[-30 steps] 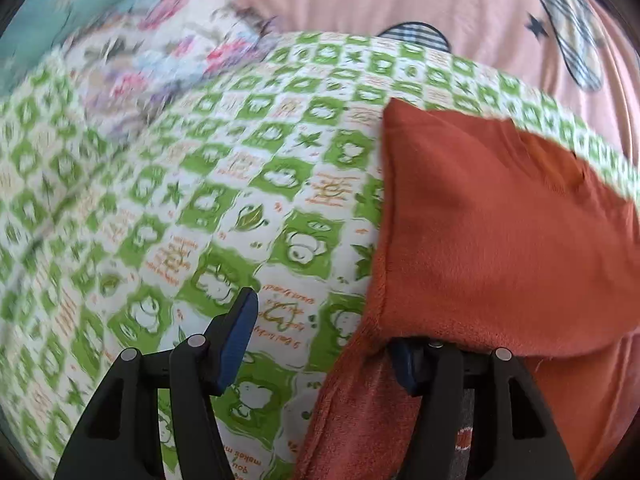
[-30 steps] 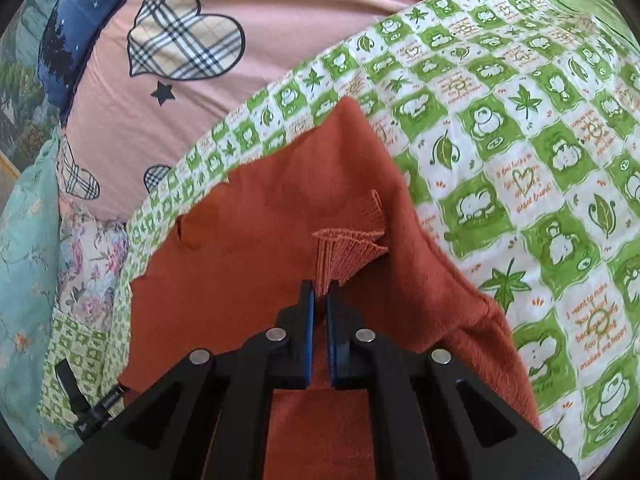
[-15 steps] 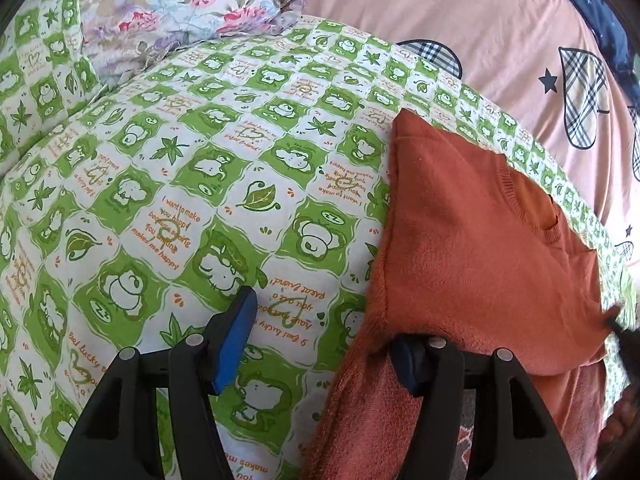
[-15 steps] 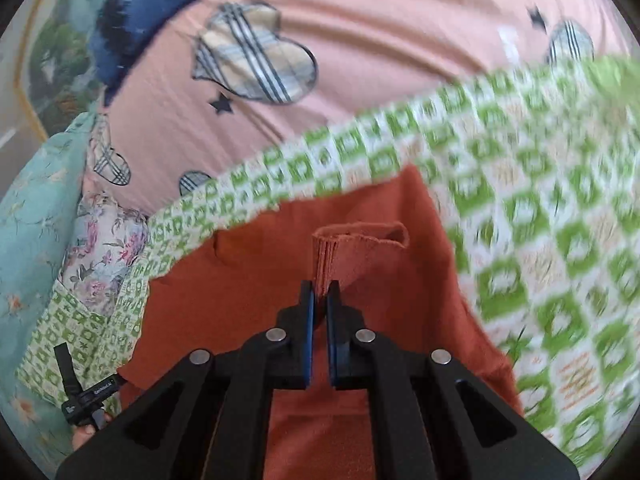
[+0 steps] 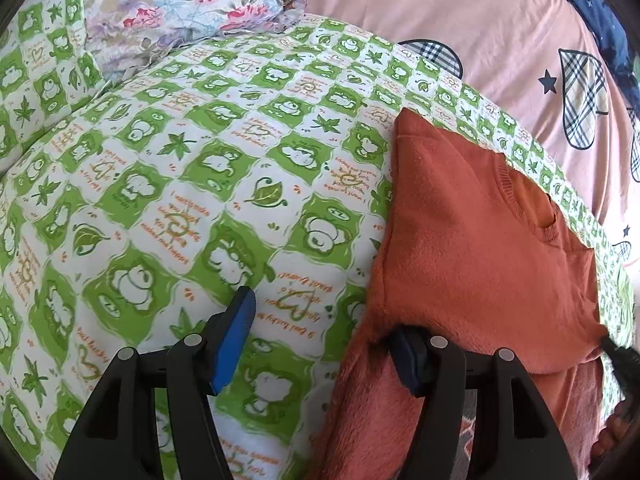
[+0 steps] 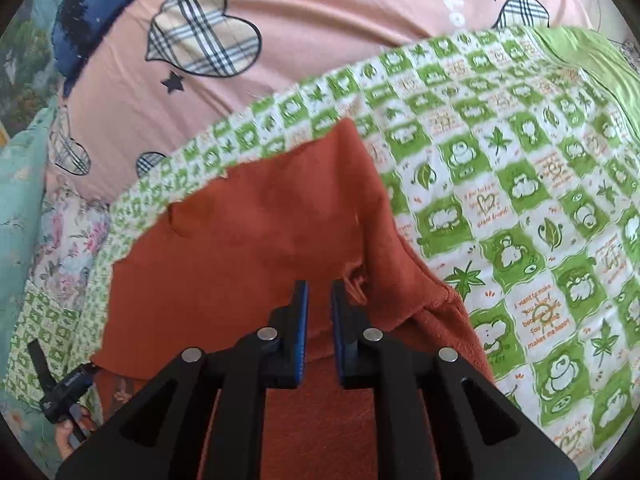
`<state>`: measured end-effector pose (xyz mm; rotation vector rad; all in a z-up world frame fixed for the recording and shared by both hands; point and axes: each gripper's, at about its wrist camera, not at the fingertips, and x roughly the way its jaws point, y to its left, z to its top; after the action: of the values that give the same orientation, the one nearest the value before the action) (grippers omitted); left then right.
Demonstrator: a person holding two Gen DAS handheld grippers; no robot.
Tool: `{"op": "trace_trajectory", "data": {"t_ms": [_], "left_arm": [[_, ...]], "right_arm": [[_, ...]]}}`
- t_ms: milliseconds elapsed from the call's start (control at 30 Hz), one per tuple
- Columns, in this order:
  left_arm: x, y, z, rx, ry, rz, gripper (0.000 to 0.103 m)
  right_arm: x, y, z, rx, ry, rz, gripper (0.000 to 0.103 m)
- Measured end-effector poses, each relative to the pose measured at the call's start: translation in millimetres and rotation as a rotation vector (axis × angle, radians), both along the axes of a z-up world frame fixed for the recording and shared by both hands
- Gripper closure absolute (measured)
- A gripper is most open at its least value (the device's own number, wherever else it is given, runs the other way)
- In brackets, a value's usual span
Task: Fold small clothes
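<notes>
The rust-orange knit sweater (image 5: 480, 248) lies folded on the green-and-white checked quilt (image 5: 200, 200), its ribbed neckline visible near the far edge and its lower portion hanging over the near edge. The left hand-held gripper (image 5: 324, 340) is spread wide, one finger over the quilt, the other at the sweater's left fold. The right hand-held gripper (image 6: 319, 316) is narrowly parted above the sweater (image 6: 260, 232), holding nothing. A pink heart-print sheet (image 6: 320, 40) lies beyond.

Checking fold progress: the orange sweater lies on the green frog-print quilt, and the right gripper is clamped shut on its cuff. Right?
Not quite. In the right wrist view the right gripper is open, holding nothing. The sweater does lie on the quilt.
</notes>
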<state>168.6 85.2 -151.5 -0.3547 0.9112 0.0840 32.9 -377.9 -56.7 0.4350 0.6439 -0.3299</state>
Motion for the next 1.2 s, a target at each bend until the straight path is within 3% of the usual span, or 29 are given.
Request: {"op": "trace_trajectory", "data": {"t_ms": [100, 333, 600, 733, 800, 1000, 1200], "left_arm": [[-6, 4, 1, -0.022, 0.001, -0.012, 0.039], [-45, -8, 12, 0.038, 0.043, -0.148, 0.039], [-120, -24, 18, 0.032, 0.074, -0.35, 0.022], [-162, -36, 6, -0.034, 0.125, -0.443, 0.021], [-180, -42, 6, -0.039, 0.113, -0.467, 0.02], [-227, -56, 3, -0.129, 0.097, -0.567, 0.018], [-242, -56, 2, -0.174, 0.09, -0.615, 0.018]], "right_arm": [[-5, 8, 5, 0.018, 0.007, 0.034, 0.082], [-39, 35, 2, 0.022, 0.059, 0.15, 0.072], [-118, 48, -3, -0.01, 0.122, 0.27, 0.049], [-165, 35, -8, 0.027, 0.124, 0.273, 0.045], [-188, 26, -12, 0.041, 0.142, 0.263, 0.044], [-230, 19, -37, 0.096, 0.262, 0.291, 0.044], [-226, 36, -56, 0.206, 0.191, 0.401, 0.042]]}}
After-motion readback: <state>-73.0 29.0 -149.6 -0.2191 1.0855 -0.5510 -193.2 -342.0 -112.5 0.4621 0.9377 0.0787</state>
